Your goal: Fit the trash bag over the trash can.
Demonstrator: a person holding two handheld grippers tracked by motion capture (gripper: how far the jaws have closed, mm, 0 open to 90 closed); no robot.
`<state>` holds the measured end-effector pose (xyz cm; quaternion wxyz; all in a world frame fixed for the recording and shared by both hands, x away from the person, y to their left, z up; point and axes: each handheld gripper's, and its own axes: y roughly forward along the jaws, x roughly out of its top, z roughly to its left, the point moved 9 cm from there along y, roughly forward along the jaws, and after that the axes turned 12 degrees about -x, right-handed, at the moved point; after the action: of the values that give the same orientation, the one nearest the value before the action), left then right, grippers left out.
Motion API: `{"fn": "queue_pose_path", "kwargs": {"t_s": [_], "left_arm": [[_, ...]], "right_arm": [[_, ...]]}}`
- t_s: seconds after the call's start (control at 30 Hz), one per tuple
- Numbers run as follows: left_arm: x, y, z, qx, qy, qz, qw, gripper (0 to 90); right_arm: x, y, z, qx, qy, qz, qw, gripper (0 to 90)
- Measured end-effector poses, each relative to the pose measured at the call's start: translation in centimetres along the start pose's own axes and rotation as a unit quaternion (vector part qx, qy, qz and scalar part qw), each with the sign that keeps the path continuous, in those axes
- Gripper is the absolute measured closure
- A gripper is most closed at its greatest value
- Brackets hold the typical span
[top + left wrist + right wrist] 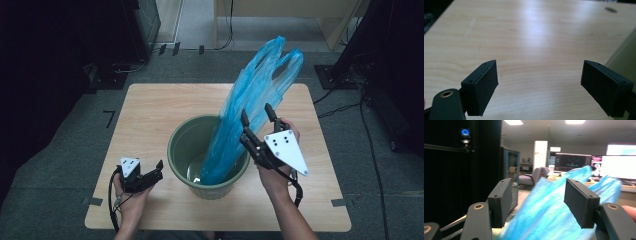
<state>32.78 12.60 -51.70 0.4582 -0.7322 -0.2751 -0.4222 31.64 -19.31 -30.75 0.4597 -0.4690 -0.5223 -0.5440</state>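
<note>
Both my grippers stand spread: right gripper gapes around the blue bag without pinching it, left gripper empty over bare table. Bag rises from the green bucket, mid-table. I read no writing.

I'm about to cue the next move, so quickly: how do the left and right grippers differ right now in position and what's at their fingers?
The left gripper sits low by the table, left of the green bin; the right gripper is raised and tilted up, right of the bin. The left one's fingers frame bare wood; the blue bag runs between the right one's fingers. Both are open.
</note>
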Motion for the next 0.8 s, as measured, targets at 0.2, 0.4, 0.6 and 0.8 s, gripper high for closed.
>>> {"fn": "queue_pose_path", "kwargs": {"t_s": [0.2, 0.4, 0.6, 0.8], "left_arm": [[1.8, -0.9, -1.1, -0.010, 0.011, -0.026, 0.9996, 14.0], [3.1, -1.6, -1.7, -0.016, 0.016, -0.047, 0.9986, 14.1], [4.5, -2.2, -2.4, -0.024, 0.018, -0.069, 0.9972, 14.6], [5.6, -2.7, -3.4, -0.034, 0.032, -0.090, 0.9949, 21.8]], "right_arm": [[-0.7, 1.6, -3.4, -0.040, 0.019, 0.020, 0.9988, 41.4], [-3.0, 3.4, -5.8, -0.063, 0.034, 0.059, 0.9957, 38.5], [-6.8, 4.7, -6.3, -0.054, 0.052, 0.116, 0.9904, 40.6], [-8.7, 5.1, -5.8, -0.047, 0.062, 0.129, 0.9886, 88.9]]}}
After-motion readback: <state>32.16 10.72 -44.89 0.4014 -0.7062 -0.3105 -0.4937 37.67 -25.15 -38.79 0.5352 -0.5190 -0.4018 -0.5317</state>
